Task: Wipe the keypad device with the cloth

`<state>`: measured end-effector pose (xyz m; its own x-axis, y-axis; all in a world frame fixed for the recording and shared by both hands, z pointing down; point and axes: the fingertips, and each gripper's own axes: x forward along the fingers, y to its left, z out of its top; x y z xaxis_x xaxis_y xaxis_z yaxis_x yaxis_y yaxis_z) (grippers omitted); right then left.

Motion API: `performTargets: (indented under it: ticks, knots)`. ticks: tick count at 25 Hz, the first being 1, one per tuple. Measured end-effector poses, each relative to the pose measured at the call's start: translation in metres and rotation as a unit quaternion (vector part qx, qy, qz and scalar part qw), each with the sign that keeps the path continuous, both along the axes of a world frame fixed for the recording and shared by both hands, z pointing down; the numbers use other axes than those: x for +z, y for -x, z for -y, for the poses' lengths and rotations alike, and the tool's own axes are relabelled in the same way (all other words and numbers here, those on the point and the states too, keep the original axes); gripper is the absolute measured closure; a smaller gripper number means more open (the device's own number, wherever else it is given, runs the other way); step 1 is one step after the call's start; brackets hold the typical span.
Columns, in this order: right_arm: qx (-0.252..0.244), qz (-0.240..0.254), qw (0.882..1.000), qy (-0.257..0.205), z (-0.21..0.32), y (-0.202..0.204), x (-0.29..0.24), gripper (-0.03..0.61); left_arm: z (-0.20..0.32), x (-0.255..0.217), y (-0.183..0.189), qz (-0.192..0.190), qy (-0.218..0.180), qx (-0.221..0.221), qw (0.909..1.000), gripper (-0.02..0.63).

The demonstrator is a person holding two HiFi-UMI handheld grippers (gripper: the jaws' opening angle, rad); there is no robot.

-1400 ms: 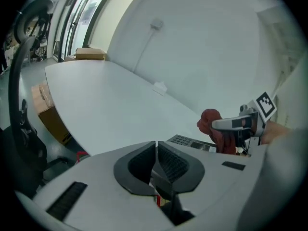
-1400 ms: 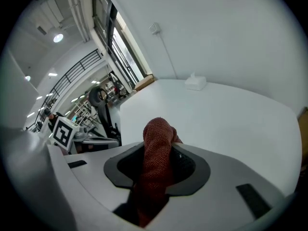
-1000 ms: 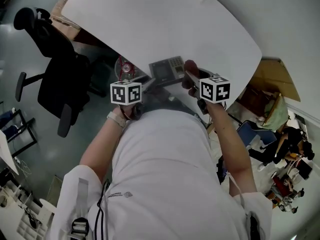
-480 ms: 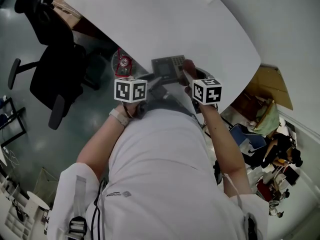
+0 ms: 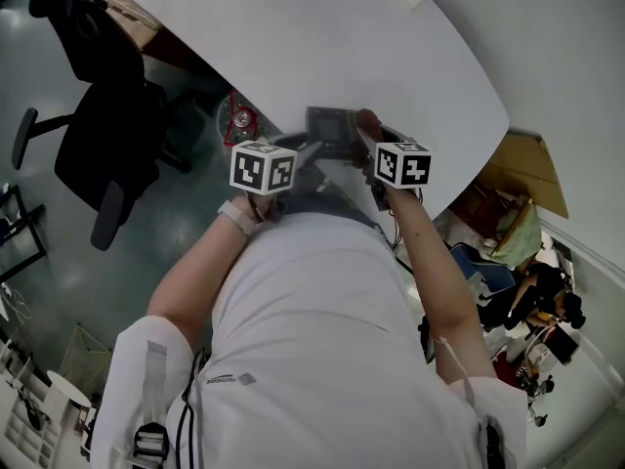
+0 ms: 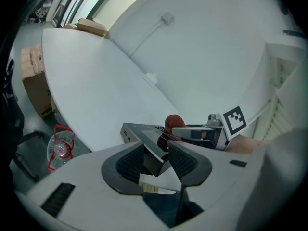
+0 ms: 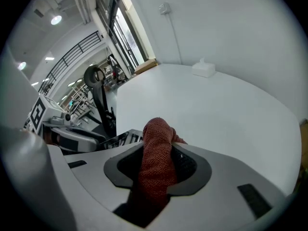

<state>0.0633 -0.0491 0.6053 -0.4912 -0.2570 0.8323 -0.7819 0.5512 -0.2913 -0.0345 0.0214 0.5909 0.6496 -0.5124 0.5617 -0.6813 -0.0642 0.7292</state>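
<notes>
Now the left gripper pinches the keypad device by its corner, while the right gripper clamps the red cloth against it.

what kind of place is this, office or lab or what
Probably an office or lab workspace: a big white table, a black swivel office chair, and a cardboard box beside the table.

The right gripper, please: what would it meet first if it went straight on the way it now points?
Probably the keypad device: the cloth in the right gripper leads toward it, though depth is unclear.
</notes>
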Motion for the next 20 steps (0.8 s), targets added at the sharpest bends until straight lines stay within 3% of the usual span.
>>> performTargets:
  ticks: [11, 20]
  knots:
    - [0.003, 0.003, 1.0, 0.021, 0.023, 0.005, 0.022, 0.44, 0.001, 0.0, -0.001, 0.0, -0.001, 0.011, 0.9999, 0.454]
    - [-0.045, -0.009, 0.998, 0.032, 0.042, 0.02, 0.019, 0.44, 0.009, 0.0, 0.002, 0.0, -0.001, -0.006, 1.0, 0.449]
